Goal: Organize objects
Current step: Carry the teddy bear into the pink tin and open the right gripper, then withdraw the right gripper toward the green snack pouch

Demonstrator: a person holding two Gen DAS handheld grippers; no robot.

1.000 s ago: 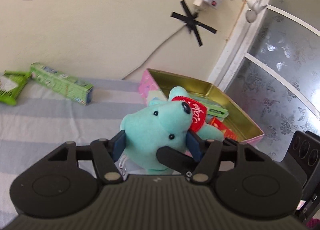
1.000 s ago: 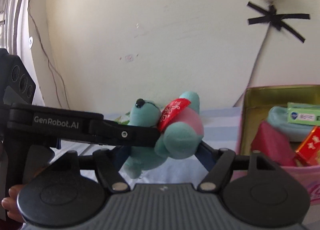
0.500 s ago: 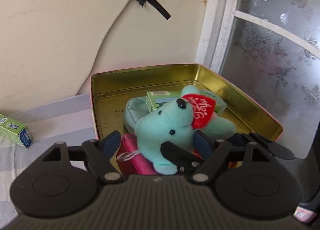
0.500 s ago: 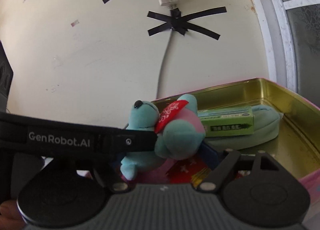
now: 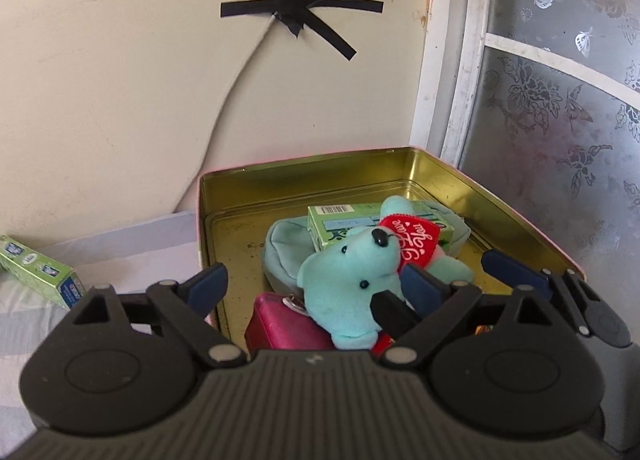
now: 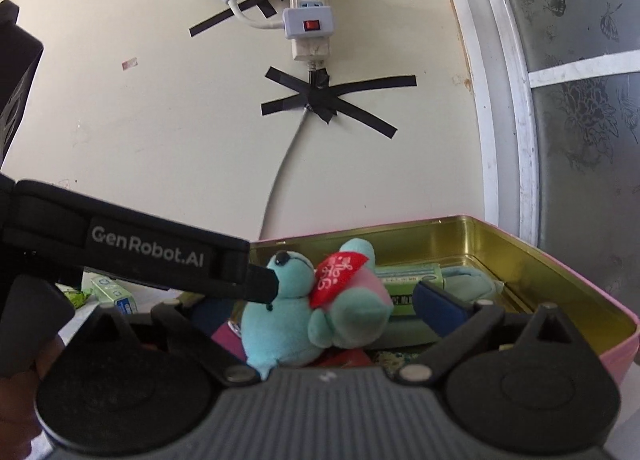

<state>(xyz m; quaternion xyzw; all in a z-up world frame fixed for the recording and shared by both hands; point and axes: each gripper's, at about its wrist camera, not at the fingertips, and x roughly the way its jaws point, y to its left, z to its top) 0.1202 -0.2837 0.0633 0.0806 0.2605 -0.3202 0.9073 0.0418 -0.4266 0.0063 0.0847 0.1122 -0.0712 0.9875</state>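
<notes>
Both sets of fingers opening up now. A second ago, squeezed on the teddy bear out in front of the gold tin, over the striped cloth. Now the bear down inside the gold tin, lying on top of a pink box and a soft blue pouch, right in front of a green box.

Left gripper spread wide, jaws still opening, bear between them but no pad pressing on it. Right gripper also spread wide and opening, one blue pad clear of the bear's side, the other pad hidden behind the left gripper's arm.

Means the bear is dropped off and put away, probably. One more toy tidy. Another green box still out, left of the tin, on the striped cloth.

Behind the tin, a cream wall with black tape crossed over a white cord. Right of the tin, a white frame and frosted glass with flowers on it.
</notes>
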